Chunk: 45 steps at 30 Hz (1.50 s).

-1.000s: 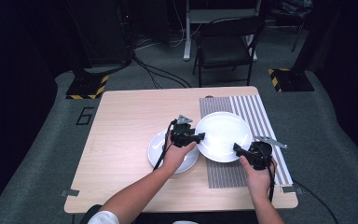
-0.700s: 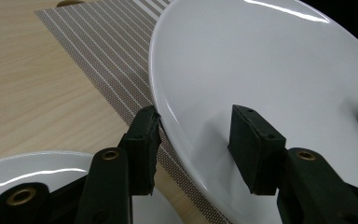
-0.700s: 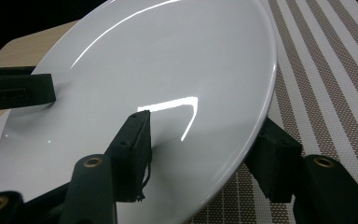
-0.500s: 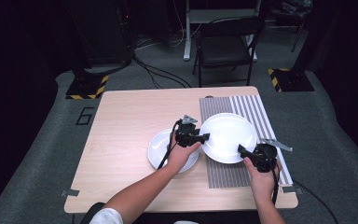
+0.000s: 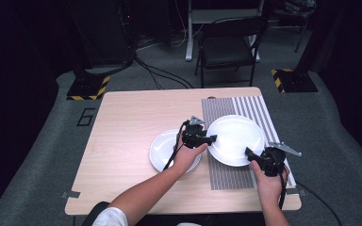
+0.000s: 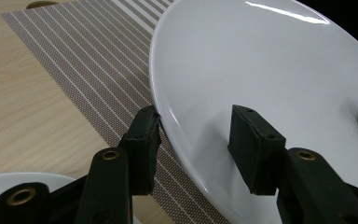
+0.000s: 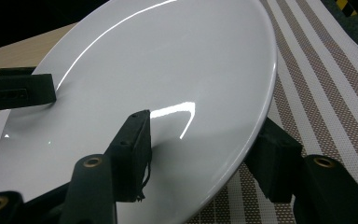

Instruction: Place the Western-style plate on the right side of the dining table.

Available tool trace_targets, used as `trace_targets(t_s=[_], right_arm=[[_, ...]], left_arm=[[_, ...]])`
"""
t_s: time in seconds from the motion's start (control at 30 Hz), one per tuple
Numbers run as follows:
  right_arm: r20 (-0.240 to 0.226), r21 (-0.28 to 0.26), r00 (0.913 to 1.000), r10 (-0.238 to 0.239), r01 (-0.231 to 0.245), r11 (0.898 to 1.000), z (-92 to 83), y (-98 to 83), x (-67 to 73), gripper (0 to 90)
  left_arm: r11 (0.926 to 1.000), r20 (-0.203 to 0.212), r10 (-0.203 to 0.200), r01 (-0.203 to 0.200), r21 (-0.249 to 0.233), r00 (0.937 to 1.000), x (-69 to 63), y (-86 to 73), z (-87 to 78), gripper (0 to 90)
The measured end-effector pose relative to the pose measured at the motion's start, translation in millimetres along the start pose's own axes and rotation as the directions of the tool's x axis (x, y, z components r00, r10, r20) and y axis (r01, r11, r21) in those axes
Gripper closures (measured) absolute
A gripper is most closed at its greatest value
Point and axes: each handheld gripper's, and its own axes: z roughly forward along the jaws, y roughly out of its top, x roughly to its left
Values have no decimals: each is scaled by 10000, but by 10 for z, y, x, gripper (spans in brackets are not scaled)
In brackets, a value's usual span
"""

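**Two grippers, one plate, held over the striped mat**

The large white plate (image 5: 235,140) sits above the striped placemat (image 5: 245,108) on the right half of the wooden table (image 5: 132,122), and the person has taken it from both sides at once. That makes sense to me: a wide, shallow, glossy plate would tip or slip from a single pinch at its edge, so two opposite holds keep it level. In the gripper views it looks tilted and lifted off the mat rather than resting flat, though I cannot be sure its far edge is clear.

The left gripper (image 5: 206,140) comes in over the smaller white plate (image 5: 162,150), which lies on the bare wood just beside the mat, and is clamped on the big plate's left rim. In the left gripper view (image 6: 193,135) one pad lies under the rim and the other presses on the top face.

The right gripper (image 5: 252,155) bites the near right rim the same way: in its own view (image 7: 205,149) one jaw rests on the shiny upper surface and the other tucks beneath the edge. Both pairs of jaws are narrowed to the thickness of the rim, holding nothing else.
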Motion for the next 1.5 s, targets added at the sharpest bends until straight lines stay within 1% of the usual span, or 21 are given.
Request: trace_targets(t_s=[0.27, 0.43, 0.67, 0.93, 1.07, 1.1, 1.2, 1.3, 1.5], right_arm=[[110, -16, 9999, 72, -72, 10000, -20, -8, -38, 431], [137, -19, 9999, 25, -25, 10000, -21, -10, -40, 431], [142, 7, 9999, 78, -78, 10000, 3, -13, -43, 430], [240, 19, 9997, 101, -102, 9999, 25, 47, -44, 430], [318, 4, 9995, -21, 21, 10000, 39, 78, -53, 429], [344, 24, 9994, 0, -1, 10000, 52, 90, -55, 430], [392, 14, 9992, 4, -4, 10000, 70, 94, -64, 429], [333, 53, 9994, -43, 41, 10000, 94, 88, -87, 430], [254, 92, 9997, -6, 4, 10000, 160, 55, -118, 429]], left_arm=[[10000, 92, -1, 1, -7, 10000, -26, 6, 41, 530], [10000, 90, -38, 38, 10, 10000, -26, 5, 56, 530], [10000, -18, -38, 38, 19, 10000, -24, 16, 71, 530], [10000, -118, -66, 66, -20, 9999, -24, 61, 99, 529], [9999, -118, -136, 136, -40, 9998, -21, 73, 126, 530], [9998, -159, -202, 202, -47, 9997, -22, 74, 138, 530], [9998, -208, -216, 215, -18, 9996, -18, 76, 161, 531], [9996, -255, -295, 295, 18, 9992, -4, 73, 188, 530], [9996, -350, -262, 266, 123, 9990, 17, 58, 236, 530]])
